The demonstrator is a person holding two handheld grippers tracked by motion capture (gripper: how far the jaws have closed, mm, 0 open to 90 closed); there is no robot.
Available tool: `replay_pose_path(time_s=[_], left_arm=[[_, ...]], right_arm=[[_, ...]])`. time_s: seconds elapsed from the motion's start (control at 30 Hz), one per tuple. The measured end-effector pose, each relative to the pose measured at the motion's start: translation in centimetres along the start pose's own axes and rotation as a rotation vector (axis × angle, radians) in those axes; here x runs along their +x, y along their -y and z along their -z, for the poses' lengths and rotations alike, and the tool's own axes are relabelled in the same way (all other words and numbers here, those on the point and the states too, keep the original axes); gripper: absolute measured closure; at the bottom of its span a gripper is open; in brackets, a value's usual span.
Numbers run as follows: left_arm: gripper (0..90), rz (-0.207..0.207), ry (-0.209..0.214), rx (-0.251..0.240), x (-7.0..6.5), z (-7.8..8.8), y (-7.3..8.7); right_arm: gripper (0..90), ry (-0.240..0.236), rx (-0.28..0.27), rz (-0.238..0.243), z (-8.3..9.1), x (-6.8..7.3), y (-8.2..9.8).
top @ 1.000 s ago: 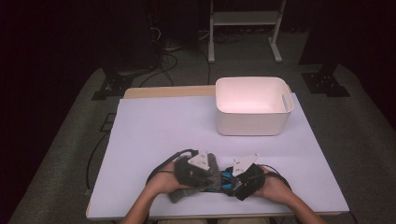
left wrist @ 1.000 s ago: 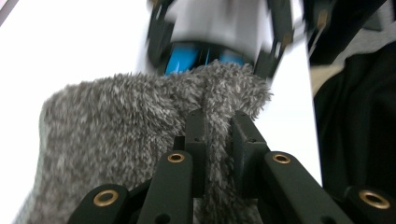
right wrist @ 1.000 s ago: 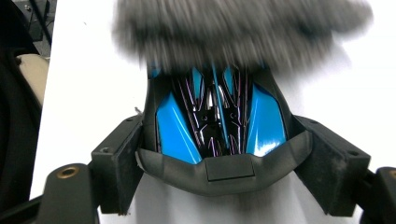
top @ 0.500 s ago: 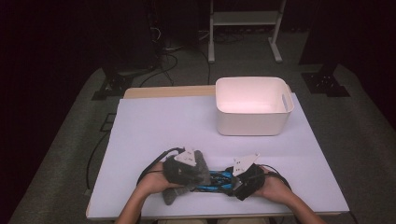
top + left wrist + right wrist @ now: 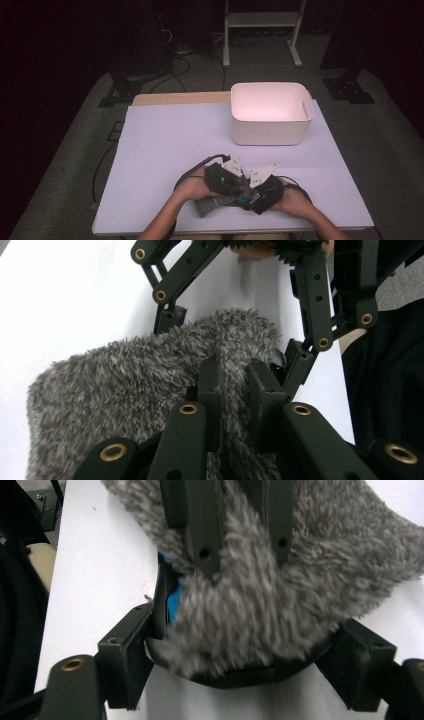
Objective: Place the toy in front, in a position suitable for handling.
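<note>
A grey fuzzy cloth (image 5: pixel 210 206) lies near the table's front edge, under both grippers. My left gripper (image 5: pixel 237 187) is shut on a fold of the cloth (image 5: pixel 115 385), its jaws (image 5: pixel 235 375) close together in the pile. My right gripper (image 5: pixel 250 197) faces it, jaws spread wide (image 5: pixel 245 665). Between the pads sits a dark round-edged object (image 5: pixel 240 677) with a blue patch (image 5: pixel 175 600), mostly covered by the cloth (image 5: pixel 300 580). Both pads seem to touch its rim. The left gripper (image 5: pixel 235 525) reaches in from the top of the right gripper view.
A white plastic bin (image 5: pixel 270 135) with handle slots stands at the back right of the pale table (image 5: pixel 175 135). A wooden strip (image 5: pixel 180 98) runs along the table's back edge. Cables and a stand lie on the dark floor behind.
My left gripper pulled the cloth out to the left, then came back right beside the right gripper. The cloth is bunched under the grippers. The right hand stayed put.
</note>
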State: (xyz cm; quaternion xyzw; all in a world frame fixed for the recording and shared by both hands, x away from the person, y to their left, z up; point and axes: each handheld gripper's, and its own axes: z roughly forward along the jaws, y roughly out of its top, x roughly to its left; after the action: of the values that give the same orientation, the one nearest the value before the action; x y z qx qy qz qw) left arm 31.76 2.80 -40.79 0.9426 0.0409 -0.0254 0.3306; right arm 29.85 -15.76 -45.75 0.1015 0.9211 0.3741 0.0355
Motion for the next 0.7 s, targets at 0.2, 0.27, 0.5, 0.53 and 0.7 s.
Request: replay_pose_path(time_s=[0.2, 0.27, 0.5, 0.53, 0.7], left_arm=[[79.0, 0.037, -0.03, 0.012, 0.4, 1.8, 1.5], [79.0, 0.055, -0.042, 0.013, 0.5, 2.6, 2.5], [79.0, 0.107, -0.1, 0.099, 0.6, 4.4, 5.8], [78.9, 0.107, -0.1, 0.099, 0.6, 4.4, 5.8], [78.9, 0.148, -0.097, 0.092, 0.9, 5.0, 7.0]], right_arm=[[22.1, -0.005, 0.007, -0.003, 0.0, 0.0, 0.0], [22.2, -0.007, 0.006, -0.003, -0.1, 0.0, 0.0], [22.3, -0.011, 0.005, 0.007, -0.1, -0.2, 0.0], [22.3, -0.011, 0.005, 0.007, -0.1, -0.2, 0.0], [22.3, -0.015, 0.01, 0.013, -0.1, -0.2, 0.0]])
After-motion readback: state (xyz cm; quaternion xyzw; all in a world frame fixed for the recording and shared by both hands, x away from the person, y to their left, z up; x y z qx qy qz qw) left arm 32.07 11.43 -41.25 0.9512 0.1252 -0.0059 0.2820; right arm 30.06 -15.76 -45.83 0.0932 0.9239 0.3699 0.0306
